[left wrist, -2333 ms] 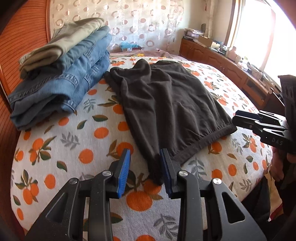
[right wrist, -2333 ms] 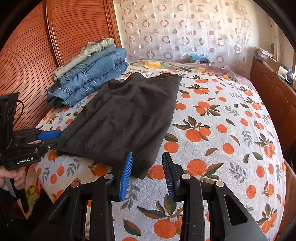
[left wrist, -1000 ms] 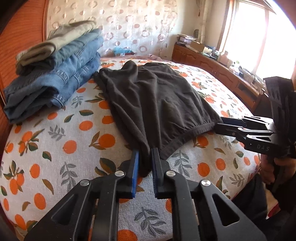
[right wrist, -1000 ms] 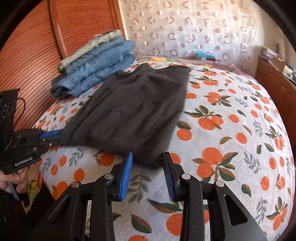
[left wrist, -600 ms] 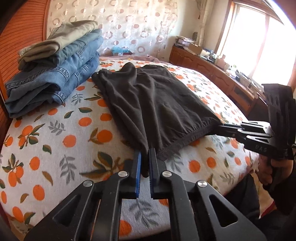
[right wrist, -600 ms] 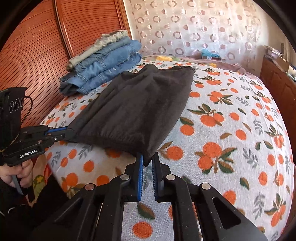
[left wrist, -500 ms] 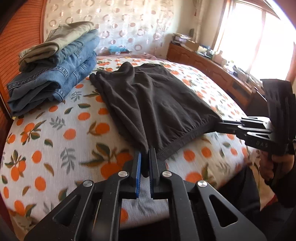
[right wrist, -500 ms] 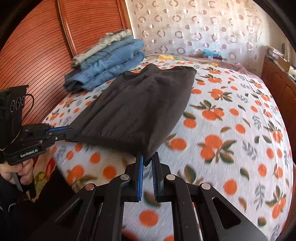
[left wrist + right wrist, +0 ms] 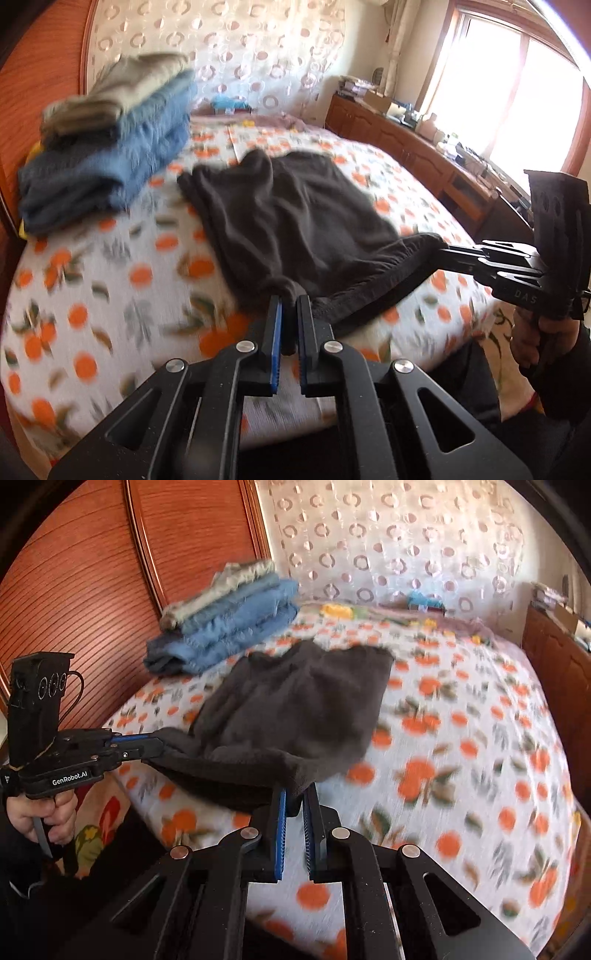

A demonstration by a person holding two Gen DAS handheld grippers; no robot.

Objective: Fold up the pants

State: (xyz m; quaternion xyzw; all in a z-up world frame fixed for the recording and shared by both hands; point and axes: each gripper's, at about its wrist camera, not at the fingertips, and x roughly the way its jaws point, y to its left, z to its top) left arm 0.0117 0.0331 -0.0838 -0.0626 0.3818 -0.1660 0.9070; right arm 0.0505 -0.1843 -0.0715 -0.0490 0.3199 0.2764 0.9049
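Dark grey pants (image 9: 295,214) lie folded lengthwise on the orange-print bed (image 9: 92,295), hem end toward me. My left gripper (image 9: 290,306) is shut on the near left corner of the hem. My right gripper (image 9: 294,797) is shut on the near right corner of the pants (image 9: 295,709). The hem edge hangs lifted off the sheet between the two grips. In the left wrist view the right gripper (image 9: 441,253) comes in from the right, a hand on its handle. In the right wrist view the left gripper (image 9: 153,746) comes in from the left.
A stack of folded jeans and khaki trousers (image 9: 107,155) sits at the far left by the wooden headboard (image 9: 92,572). A wooden cabinet (image 9: 424,155) with clutter runs along the window side. The bed (image 9: 461,738) to the right of the pants shows bare sheet.
Both grippers closed on the hem corners, the right one after the left. Since then both have risen, lifting the near edge of the pants off the bed.
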